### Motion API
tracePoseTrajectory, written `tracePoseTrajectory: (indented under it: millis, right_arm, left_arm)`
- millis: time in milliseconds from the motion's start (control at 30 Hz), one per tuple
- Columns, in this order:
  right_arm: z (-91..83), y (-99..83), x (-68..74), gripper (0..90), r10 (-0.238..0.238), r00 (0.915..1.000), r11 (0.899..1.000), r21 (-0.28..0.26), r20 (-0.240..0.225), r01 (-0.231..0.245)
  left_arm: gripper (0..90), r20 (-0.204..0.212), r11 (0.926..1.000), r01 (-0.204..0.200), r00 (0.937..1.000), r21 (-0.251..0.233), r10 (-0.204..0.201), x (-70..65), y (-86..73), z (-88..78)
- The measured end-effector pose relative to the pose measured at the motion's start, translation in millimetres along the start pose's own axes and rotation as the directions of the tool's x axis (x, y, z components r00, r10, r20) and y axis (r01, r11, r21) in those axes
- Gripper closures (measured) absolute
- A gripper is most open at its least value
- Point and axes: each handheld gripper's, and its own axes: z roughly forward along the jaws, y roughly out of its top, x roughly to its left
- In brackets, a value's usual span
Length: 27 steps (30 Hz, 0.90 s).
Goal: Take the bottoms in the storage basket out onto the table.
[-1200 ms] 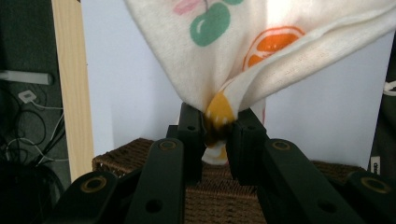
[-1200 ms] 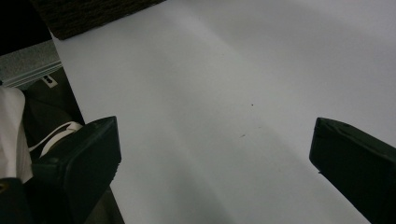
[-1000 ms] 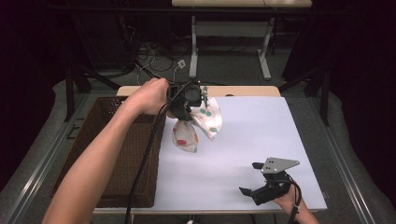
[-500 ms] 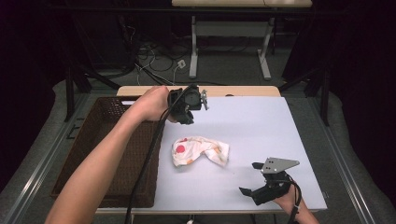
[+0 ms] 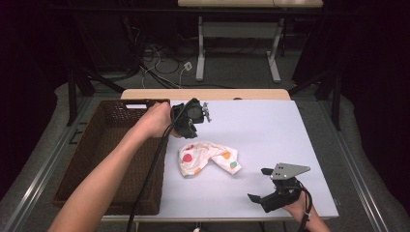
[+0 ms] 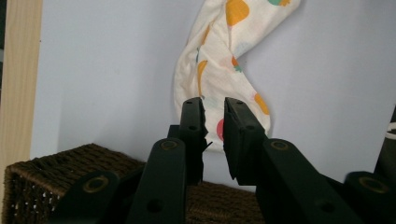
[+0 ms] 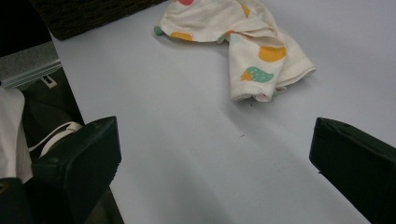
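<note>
A small cream cloth (image 5: 209,158) printed with orange, red and green shapes lies crumpled on the pale tabletop (image 5: 270,125), near its middle and free of both grippers. The left gripper (image 5: 205,112), held in the person's left hand (image 5: 157,119), hovers just past the cloth's far side, beside the rim of a dark woven basket (image 5: 111,159) that sits along the tabletop's left edge. In the left gripper view its jaws stand nearly together with only a narrow slit between them and nothing gripped; the cloth (image 6: 219,79) lies on the surface beyond their tips, and a corner of the basket (image 6: 60,172) shows below. A black cable (image 5: 150,179) trails from this gripper along the forearm toward the bottom of the high view.

The right gripper (image 5: 257,184), topped by a grey three-cornered plate, sits low near the tabletop's front right corner, well apart from the cloth. In the right gripper view its jaws are spread wide and hold nothing, with bare tabletop between them and the cloth (image 7: 243,37) lying farther off, its folded end pointing toward the camera.
</note>
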Motion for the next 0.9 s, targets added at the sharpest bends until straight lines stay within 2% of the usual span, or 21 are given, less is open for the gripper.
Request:
tracePoseTrajectory:
  millis: [133, 300, 367, 467, 600, 633, 733, 900]
  right_arm:
    - [-0.1, 0.1, 0.3, 1.7, 0.002, 1.0000, 1.000, 0.002, -0.001, -0.002]
    - [0.7, 0.3, 0.5, 1.7, 0.007, 1.0000, 1.000, 0.001, 0.005, -0.007]
    - [0.8, 0.6, 0.6, 1.7, 0.004, 1.0000, 1.000, 0.000, 0.006, -0.004]
    - [1.2, 0.4, 0.4, 1.7, 0.002, 1.0000, 1.000, 0.000, 0.002, -0.002]
    - [0.9, 0.3, 0.3, 1.7, 0.001, 1.0000, 1.000, 0.001, 0.003, -0.001]
    - [1.0, 0.3, 0.2, 1.7, 0.001, 1.0000, 1.000, 0.002, 0.002, -0.001]
    - [1.2, 0.4, 0.3, 1.7, 0.001, 1.0000, 1.000, 0.001, 0.003, -0.001]
    - [1.1, 0.5, 0.7, 1.7, 0.003, 1.0000, 1.000, 0.004, 0.003, -0.003]
  left_arm:
    - [74.4, 0.002, 0.9996, 0.021, 0.9998, -0.016, -0.021, -2.7, -8.1, 6.6]
    - [68.4, 0.009, 0.9959, 0.076, 0.9971, -0.049, -0.075, -7.6, -18.2, 10.3]
    - [64.2, -0.007, 0.9931, 0.096, 0.9953, -0.068, -0.096, -9.8, -22.0, 11.3]
    - [56.1, -0.007, 0.9889, 0.121, 0.9925, -0.086, -0.122, -12.0, -27.5, 13.3]
    - [43.8, -0.010, 0.9793, 0.168, 0.9853, -0.112, -0.171, -16.6, -35.1, 18.0]
    - [38.9, -0.004, 0.9767, 0.184, 0.9826, -0.110, -0.186, -17.6, -37.0, 19.7]
    - [30.1, -0.004, 0.9740, 0.199, 0.9796, -0.107, -0.201, -19.9, -43.7, 24.2]
    - [14.2, -0.010, 0.9625, 0.242, 0.9696, -0.124, -0.245, -23.5, -52.3, 27.9]
